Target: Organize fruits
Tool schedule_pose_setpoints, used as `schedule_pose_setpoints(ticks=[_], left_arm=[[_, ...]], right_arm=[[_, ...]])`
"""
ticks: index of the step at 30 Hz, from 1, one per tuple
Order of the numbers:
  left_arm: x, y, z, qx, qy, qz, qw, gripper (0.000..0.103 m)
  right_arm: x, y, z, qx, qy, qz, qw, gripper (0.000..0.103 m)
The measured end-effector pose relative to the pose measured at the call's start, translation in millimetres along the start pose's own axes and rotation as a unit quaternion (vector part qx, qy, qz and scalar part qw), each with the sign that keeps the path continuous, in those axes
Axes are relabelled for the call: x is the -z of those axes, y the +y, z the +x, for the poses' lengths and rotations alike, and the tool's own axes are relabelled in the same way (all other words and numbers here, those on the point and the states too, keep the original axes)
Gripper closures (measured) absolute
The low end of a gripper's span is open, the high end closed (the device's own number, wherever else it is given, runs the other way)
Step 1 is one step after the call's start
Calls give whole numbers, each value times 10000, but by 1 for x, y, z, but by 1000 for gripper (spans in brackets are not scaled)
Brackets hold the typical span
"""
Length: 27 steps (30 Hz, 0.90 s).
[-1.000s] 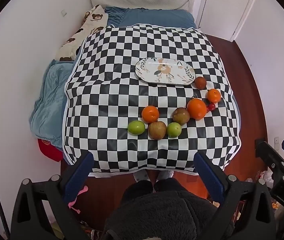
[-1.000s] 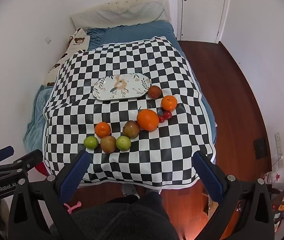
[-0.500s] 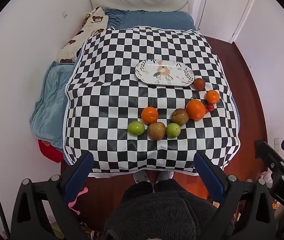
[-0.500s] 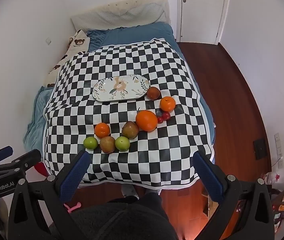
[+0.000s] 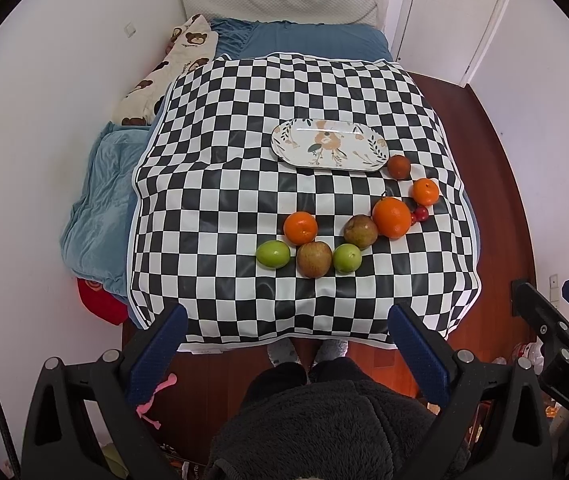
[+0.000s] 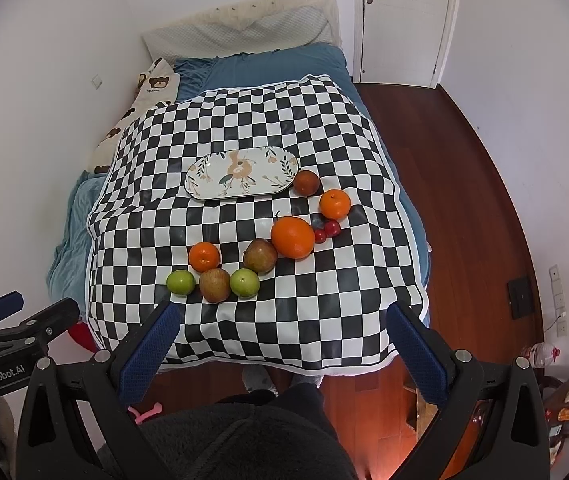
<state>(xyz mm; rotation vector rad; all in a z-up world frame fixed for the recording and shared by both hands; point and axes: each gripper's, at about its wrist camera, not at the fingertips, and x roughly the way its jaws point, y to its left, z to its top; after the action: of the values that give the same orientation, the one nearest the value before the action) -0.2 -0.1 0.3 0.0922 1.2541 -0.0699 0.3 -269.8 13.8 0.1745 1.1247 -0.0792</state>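
An oval floral plate (image 5: 329,148) (image 6: 241,172) lies bare on a black-and-white checkered cloth (image 5: 244,160) (image 6: 348,288). Near it sit several fruits: a large orange (image 5: 391,217) (image 6: 293,237), two smaller oranges (image 5: 300,227) (image 5: 425,191), two green apples (image 5: 273,254) (image 5: 347,257), two reddish-brown apples (image 5: 314,258) (image 5: 360,231), a dark red fruit (image 5: 399,166) (image 6: 306,182) and small cherries (image 5: 421,213) (image 6: 331,227). My left gripper (image 5: 284,344) and right gripper (image 6: 280,340) hang high above the cloth's near edge, both open and holding nothing.
The cloth covers a table standing against a blue bed (image 5: 316,44) with a bear-print pillow (image 5: 164,72). A white wall runs along the left, a door (image 6: 404,20) stands at the back. Wooden floor (image 6: 456,200) lies to the right. A person's dark fleece clothing (image 5: 324,428) fills the bottom.
Both grippers have drifted slightly, so the table sits a little lower and farther in the views. No fruit has moved and both grippers stay open.
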Motion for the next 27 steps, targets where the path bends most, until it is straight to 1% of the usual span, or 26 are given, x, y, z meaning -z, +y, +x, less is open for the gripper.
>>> schedule_pose_setpoints(ticks=[27], left_arm=[[0,0,0,-3,-27,2,10000,0]], right_arm=[[0,-1,2,8,0,-1,10000,0]])
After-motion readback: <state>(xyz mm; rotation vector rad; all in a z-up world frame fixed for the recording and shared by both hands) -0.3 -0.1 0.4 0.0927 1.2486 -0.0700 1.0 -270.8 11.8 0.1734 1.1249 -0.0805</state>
